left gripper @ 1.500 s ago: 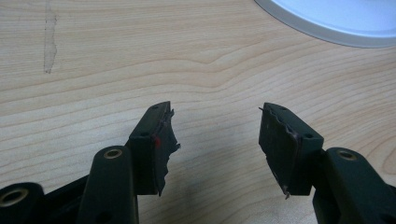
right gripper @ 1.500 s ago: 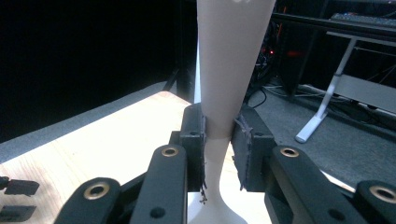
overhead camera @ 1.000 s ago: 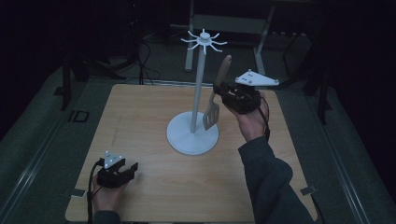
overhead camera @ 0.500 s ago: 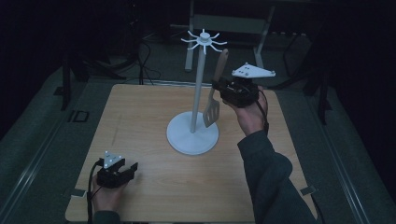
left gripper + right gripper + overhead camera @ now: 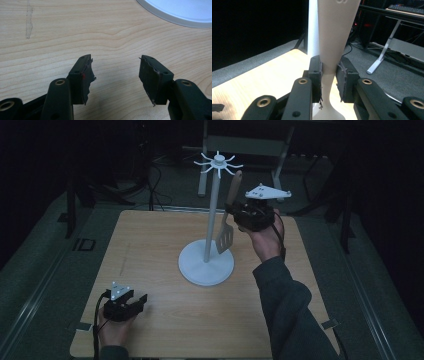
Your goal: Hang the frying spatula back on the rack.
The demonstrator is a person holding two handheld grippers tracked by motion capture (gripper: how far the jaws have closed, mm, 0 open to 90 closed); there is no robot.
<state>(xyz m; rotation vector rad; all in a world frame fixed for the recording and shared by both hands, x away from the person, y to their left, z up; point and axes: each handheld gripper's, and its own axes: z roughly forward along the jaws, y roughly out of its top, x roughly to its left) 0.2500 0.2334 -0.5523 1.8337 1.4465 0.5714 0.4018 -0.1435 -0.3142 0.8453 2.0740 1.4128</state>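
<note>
The spatula [image 5: 229,215] is hanging in the air just beside the pole of the white rack [image 5: 210,220], handle up and slotted blade down, with the blade hovering above the rack's round base and apparently not touching it. The right claw [image 5: 235,212] is gripping it on the narrow neck of the handle; in the right gripper view the two pads are closing on the pale handle [image 5: 329,50] from both sides, with the pole rising right behind it.

The handle's top end is sitting just below and to the right of the ring of hooks at the rack's head, tilted a little toward them. The likely intent, as a judgement, is hanging the spatula on one of those hooks. The hole at the handle's tip is small and the hooks are thin, so a slight misalignment is risking a miss. The grip is on a tapering, smooth neck, so the spatula could be sliding or pivoting between the pads. A nudge against the pole could be rocking the rack.

The left claw [image 5: 131,304] is resting wide and empty on the counter [image 5: 150,245], well apart.
</note>
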